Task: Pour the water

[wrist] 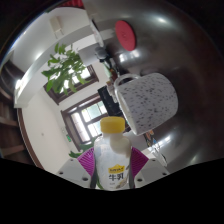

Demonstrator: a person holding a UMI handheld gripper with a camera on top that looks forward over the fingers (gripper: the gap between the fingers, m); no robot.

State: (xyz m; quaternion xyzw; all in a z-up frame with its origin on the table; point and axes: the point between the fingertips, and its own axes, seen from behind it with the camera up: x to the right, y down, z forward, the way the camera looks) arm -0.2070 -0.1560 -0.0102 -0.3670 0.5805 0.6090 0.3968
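A white bottle (pixel 112 158) with a yellow cap (pixel 115 124) and a yellow label stands between my fingers. Both purple pads (pixel 88 159) press against its sides, so my gripper (pixel 112 165) is shut on it. The bottle is held up off any surface, and its bottom is hidden below the fingers. Beyond the cap the room appears tilted. No cup or other vessel shows.
A speckled grey panel (pixel 148 100) hangs just beyond the bottle to the right. A green leafy plant (pixel 64 68) stands farther off to the left by a dark-framed window (pixel 88 117). Two red round things (pixel 124 32) show high up.
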